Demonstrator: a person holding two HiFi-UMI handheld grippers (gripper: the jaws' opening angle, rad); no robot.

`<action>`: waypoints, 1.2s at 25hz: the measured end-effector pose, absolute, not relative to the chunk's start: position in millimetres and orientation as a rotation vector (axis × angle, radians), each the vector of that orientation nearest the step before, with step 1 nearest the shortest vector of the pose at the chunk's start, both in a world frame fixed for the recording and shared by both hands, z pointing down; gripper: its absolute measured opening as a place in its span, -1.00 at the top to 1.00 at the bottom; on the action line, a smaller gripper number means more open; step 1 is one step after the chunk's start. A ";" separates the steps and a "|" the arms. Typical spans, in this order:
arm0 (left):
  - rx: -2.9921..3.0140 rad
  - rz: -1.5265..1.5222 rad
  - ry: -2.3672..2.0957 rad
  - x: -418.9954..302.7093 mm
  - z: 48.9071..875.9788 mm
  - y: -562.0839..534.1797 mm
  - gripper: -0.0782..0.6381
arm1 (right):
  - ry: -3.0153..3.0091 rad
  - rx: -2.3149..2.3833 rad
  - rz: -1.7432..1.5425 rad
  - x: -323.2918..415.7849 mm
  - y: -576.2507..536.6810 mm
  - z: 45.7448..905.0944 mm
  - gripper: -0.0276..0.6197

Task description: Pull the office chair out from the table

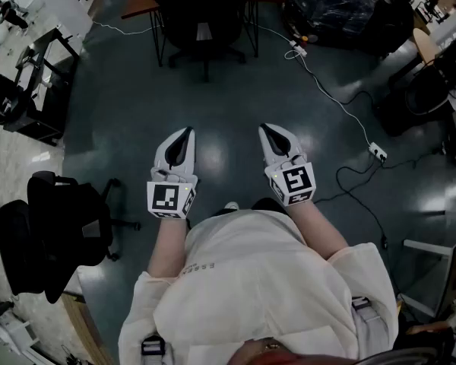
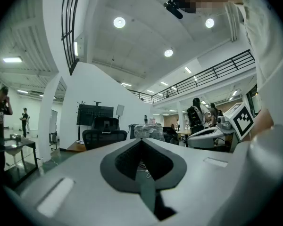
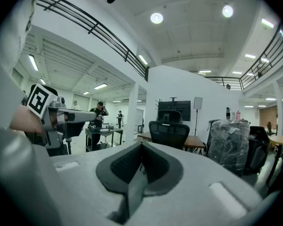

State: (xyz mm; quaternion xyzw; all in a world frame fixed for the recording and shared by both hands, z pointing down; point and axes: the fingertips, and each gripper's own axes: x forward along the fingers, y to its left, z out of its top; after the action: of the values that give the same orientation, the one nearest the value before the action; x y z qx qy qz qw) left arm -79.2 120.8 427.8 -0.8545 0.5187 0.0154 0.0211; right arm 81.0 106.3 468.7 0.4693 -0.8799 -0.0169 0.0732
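Both grippers clenched and empty; chair far off at the table.

The left gripper [image 2: 142, 141] has its jaws pressed together with nothing between them, and the right gripper [image 3: 141, 146] is the same. They are held side by side, a little apart, over the floor [image 1: 137, 120], pointing to the far side. The chair [image 1: 204, 10] stands far ahead, pushed in against the table [image 1: 135, 4], well apart from both grippers. A wrapped bundle [image 1: 334, 6] sits to its right, a white cable [image 1: 330, 93] trails across the floor, and a spare chair [image 1: 57, 230] stands near left.
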 end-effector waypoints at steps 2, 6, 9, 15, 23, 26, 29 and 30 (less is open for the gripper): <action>-2.651 0.043 1.604 -78.5 428.7 122.3 0.73 | -2.640 1.411 -0.049 80.7 108.0 469.4 0.94; -2.652 0.039 1.607 -77.0 430.4 124.2 0.73 | -2.637 1.409 -0.048 82.0 110.0 472.1 0.94; -2.650 0.036 1.612 -77.9 431.1 123.4 0.73 | -2.635 1.408 -0.046 81.6 109.5 472.9 0.94; -2.656 0.041 1.620 -79.1 432.2 121.3 0.73 | -2.618 1.449 -0.039 85.3 107.3 472.2 0.94; -2.659 0.050 1.644 -89.5 439.3 120.3 0.73 | -2.593 1.515 -0.014 88.1 103.9 476.3 0.94; -2.657 0.063 1.673 -96.2 442.6 116.2 0.73 | -2.591 1.498 -0.017 83.8 101.5 478.4 0.94; -2.662 0.074 1.710 -99.3 447.7 111.8 0.73 | -2.586 1.476 -0.017 83.9 96.8 480.1 0.94; -2.662 0.074 1.721 -100.6 449.2 109.4 0.73 | -2.585 1.473 -0.016 84.4 93.5 480.6 0.94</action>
State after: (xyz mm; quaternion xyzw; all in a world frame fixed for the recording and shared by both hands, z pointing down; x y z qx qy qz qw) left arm -100.6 109.4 449.2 -0.8395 0.5427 0.0235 -0.0147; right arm 84.4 93.5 480.6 0.4934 -0.8658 -0.0052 0.0830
